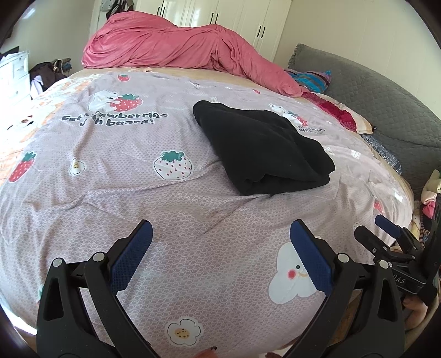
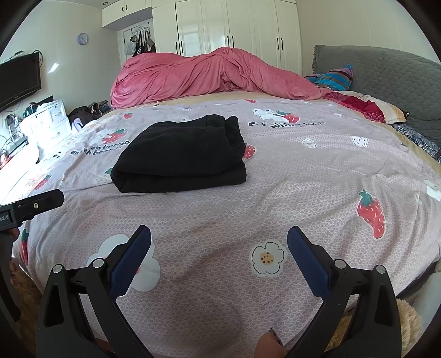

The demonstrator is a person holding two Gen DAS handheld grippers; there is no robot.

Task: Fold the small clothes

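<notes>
A black garment (image 1: 261, 146) lies folded into a thick rectangle on the strawberry-print bedsheet (image 1: 137, 192). It also shows in the right wrist view (image 2: 182, 154), left of centre. My left gripper (image 1: 220, 228) is open and empty, hovering over the sheet short of the garment. My right gripper (image 2: 219, 234) is open and empty, also short of the garment. The right gripper shows in the left wrist view (image 1: 374, 228) at the right edge. The left gripper's body (image 2: 30, 206) shows at the left edge of the right wrist view.
A crumpled pink duvet (image 1: 187, 46) lies along the far side of the bed. Pillows (image 1: 341, 115) and a grey headboard (image 1: 386, 93) are at the right. White wardrobes (image 2: 231, 24) stand behind. A white dresser (image 2: 44, 121) and a TV (image 2: 19, 79) are at the left.
</notes>
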